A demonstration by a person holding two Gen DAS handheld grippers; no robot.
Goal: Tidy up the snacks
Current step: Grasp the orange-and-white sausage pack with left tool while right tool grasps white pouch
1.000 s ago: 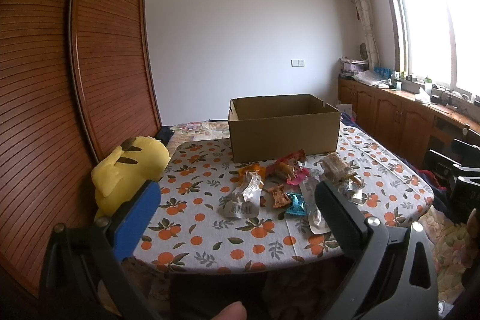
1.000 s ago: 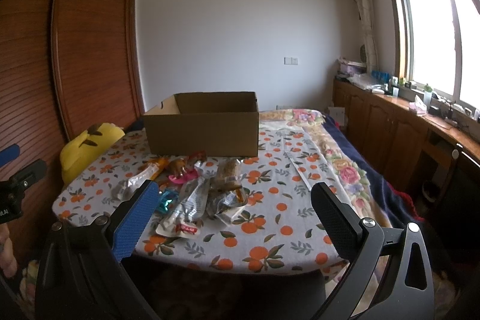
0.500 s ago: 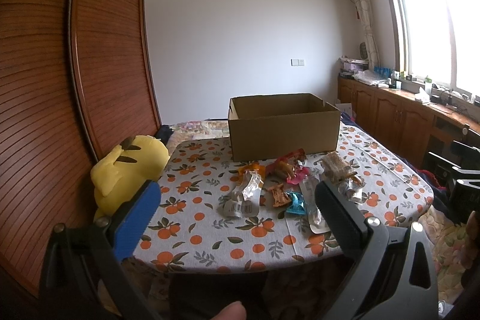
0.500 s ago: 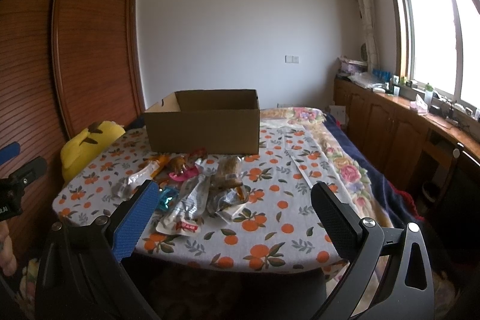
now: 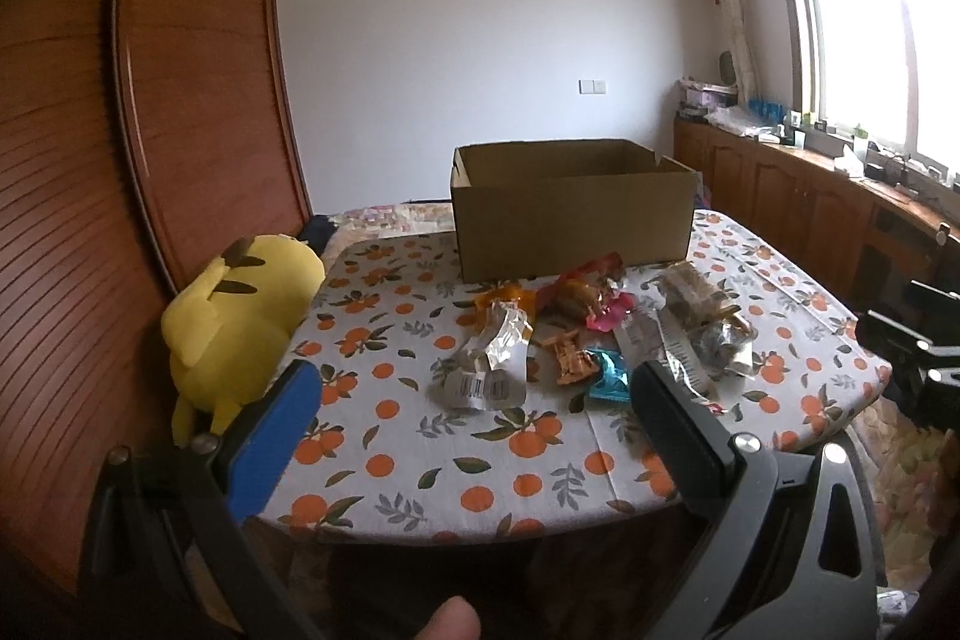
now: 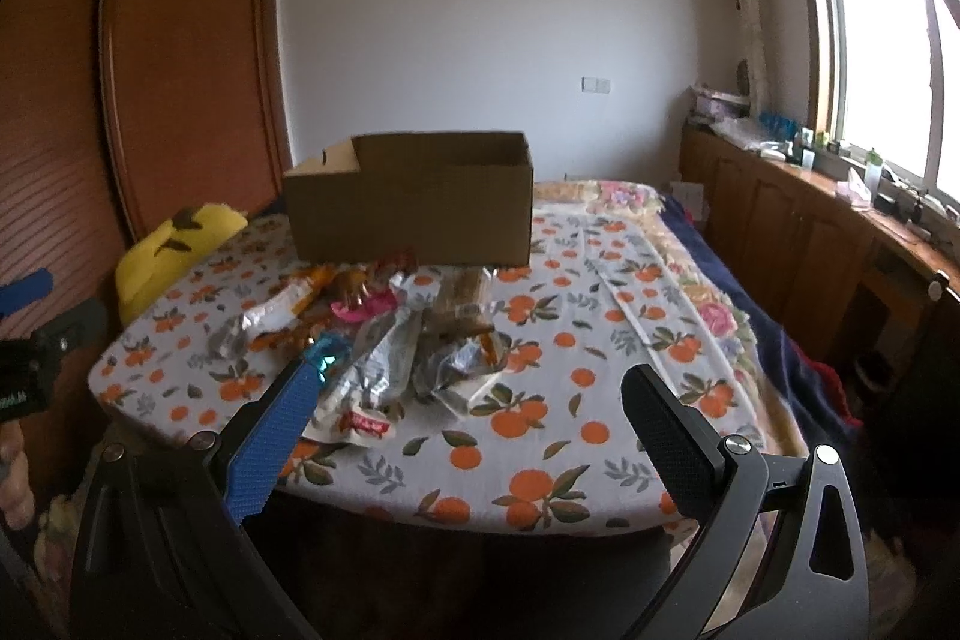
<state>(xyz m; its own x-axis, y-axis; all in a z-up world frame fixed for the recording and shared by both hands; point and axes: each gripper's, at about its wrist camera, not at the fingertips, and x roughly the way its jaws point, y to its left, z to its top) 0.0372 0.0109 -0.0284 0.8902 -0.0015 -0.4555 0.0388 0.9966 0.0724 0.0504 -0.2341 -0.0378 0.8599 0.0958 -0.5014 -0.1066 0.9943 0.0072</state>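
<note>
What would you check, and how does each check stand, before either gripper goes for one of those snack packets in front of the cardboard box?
1. Left gripper open, holding nothing: ok.
2. Right gripper open, holding nothing: ok.
3. Cardboard box open on top: ok.
4. Room inside the box: cannot tell, interior hidden.
5. Snack packets lying apart: not ok, several overlap.
6. Yellow plush toy clear of the pile: ok.
</note>
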